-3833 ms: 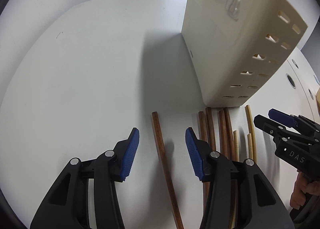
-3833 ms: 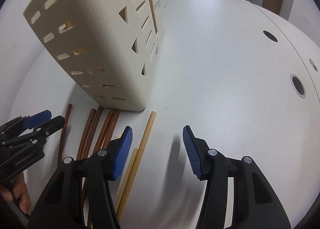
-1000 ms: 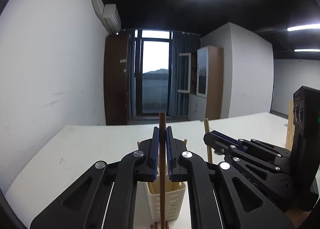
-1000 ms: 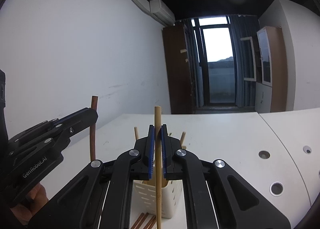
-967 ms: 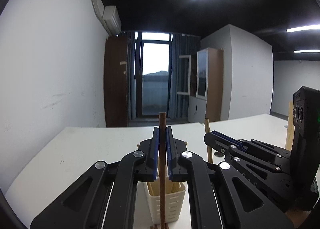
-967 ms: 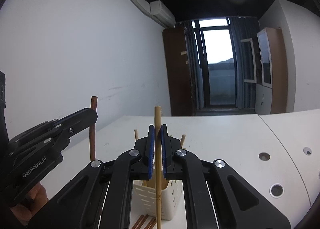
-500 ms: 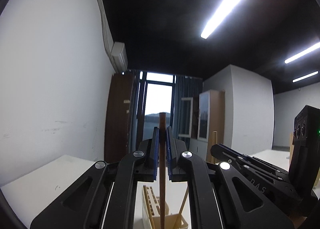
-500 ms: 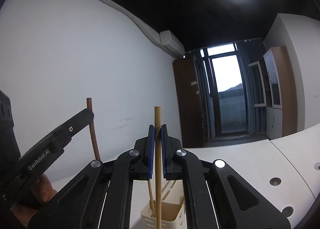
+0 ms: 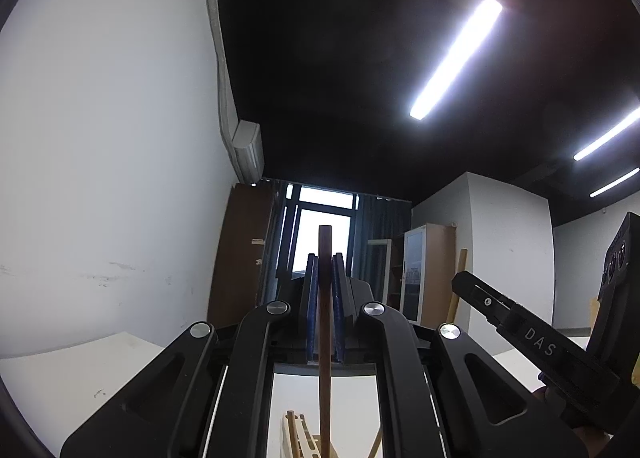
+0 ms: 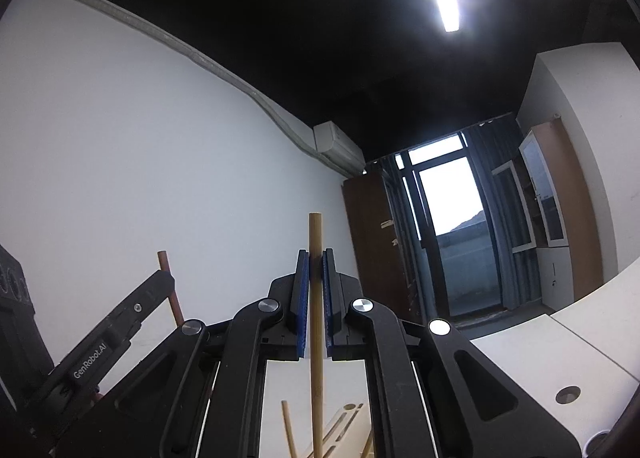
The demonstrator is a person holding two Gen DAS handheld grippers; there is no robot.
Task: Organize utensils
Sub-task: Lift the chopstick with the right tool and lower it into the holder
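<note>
Dark chopstick point(image 9: 325, 338), pinched upright in the left tool point(image 9: 325, 314), hangs directly above the cream holder point(image 9: 298, 438); the right tool point(image 10: 315, 298) clamps the pale chopstick point(image 10: 316, 338) likewise, seemingly over it.

Dark brown chopstick point(image 9: 325, 298); pale tan chopstick point(image 10: 315, 298); blue fingers point(image 10: 303, 310); cream holder point(image 10: 344, 434); white table point(image 10: 560, 354).

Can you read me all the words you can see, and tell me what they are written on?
"DAS": white letters on the black finger of the right hand-held gripper, seen from the left wrist camera.
"GenRobot.AI": white letters on the black finger of the left hand-held gripper, seen from the right wrist camera.
No other words show.
</note>
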